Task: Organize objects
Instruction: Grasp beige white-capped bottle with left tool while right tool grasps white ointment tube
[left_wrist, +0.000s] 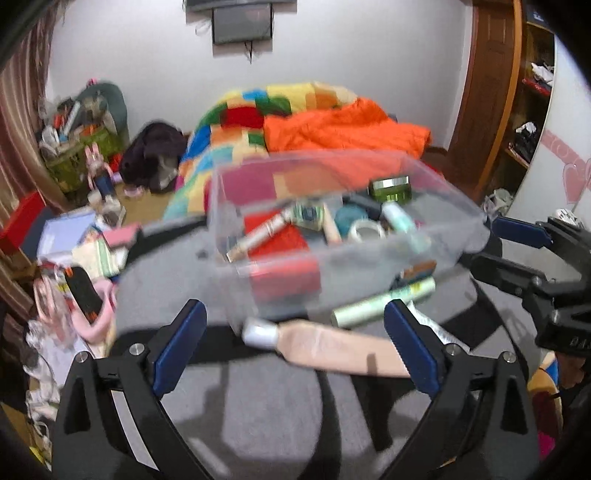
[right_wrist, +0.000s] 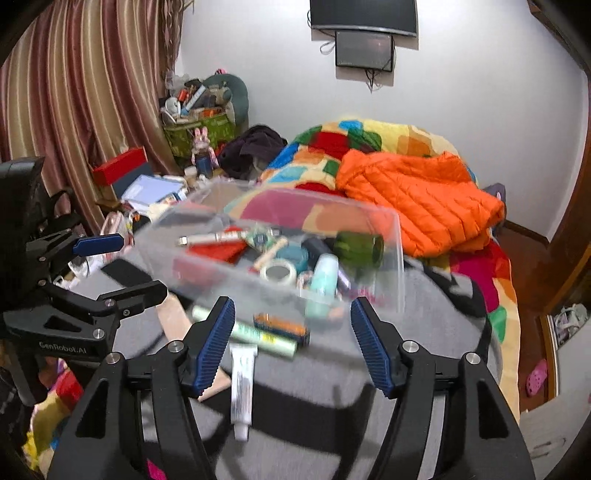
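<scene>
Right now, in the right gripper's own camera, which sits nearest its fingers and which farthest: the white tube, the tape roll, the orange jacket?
1. White tube, between the right gripper fingers.
2. Tape roll, inside the clear bin.
3. Orange jacket, behind the bin on the bed.

The left wrist view is taken from low and close over the grey blanket (left_wrist: 280, 402), facing the clear bin (left_wrist: 343, 236), the bed and the far wall. The right wrist view is taken from further right, facing the same way. The bin (right_wrist: 280, 266), pale green tube (right_wrist: 255, 334) and orange jacket (right_wrist: 424, 199) are shared by both.
</scene>
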